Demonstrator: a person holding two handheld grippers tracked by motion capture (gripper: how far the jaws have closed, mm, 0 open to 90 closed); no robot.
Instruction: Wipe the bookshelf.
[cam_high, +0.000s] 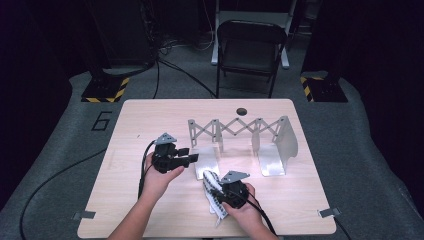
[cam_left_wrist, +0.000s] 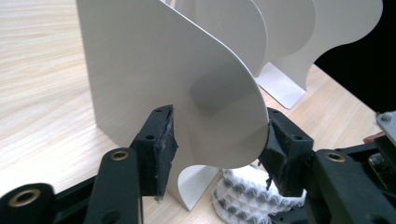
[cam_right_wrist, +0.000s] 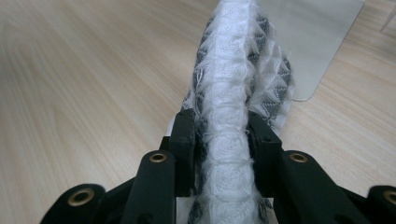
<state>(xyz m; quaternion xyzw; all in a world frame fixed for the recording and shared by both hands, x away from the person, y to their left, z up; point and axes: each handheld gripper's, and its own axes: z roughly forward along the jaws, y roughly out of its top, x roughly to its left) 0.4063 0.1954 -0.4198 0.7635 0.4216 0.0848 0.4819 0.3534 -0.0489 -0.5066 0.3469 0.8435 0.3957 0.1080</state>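
Two grippers are at work near the front edge of the bench (cam_high: 150, 215). Nearest, the right gripper (cam_high: 220, 196) has its fingers (cam_right_wrist: 183, 140) closed on a folded cloth (cam_right_wrist: 238, 79), white with a grey diamond weave, held on edge so that its thick white fold runs straight away from the fingers. In the high view the cloth (cam_high: 212, 192) lies just right of the bench's middle, close to the front edge, its far end beside the foot of the rack's left plate (cam_high: 206, 161).

A little farther in, the left gripper (cam_high: 187, 158) points toward that plate. Its fingers (cam_left_wrist: 161, 149) stand partly apart on either side of the plate's rounded edge (cam_left_wrist: 219, 116); the right pad sits at the rim, but whether both pads press on the metal I cannot tell.

Beyond, the rack (cam_high: 240, 131) stretches toward the right edge, its plates joined by a scissor lattice at the back.

The step looks like slotting the cloth upright beside that plate. To do it well, steady the plate with the left fingers so the rack does not slide, keep the cloth vertical and its fold leading, slide it in along the bench, and let go only once it stands against the plate.
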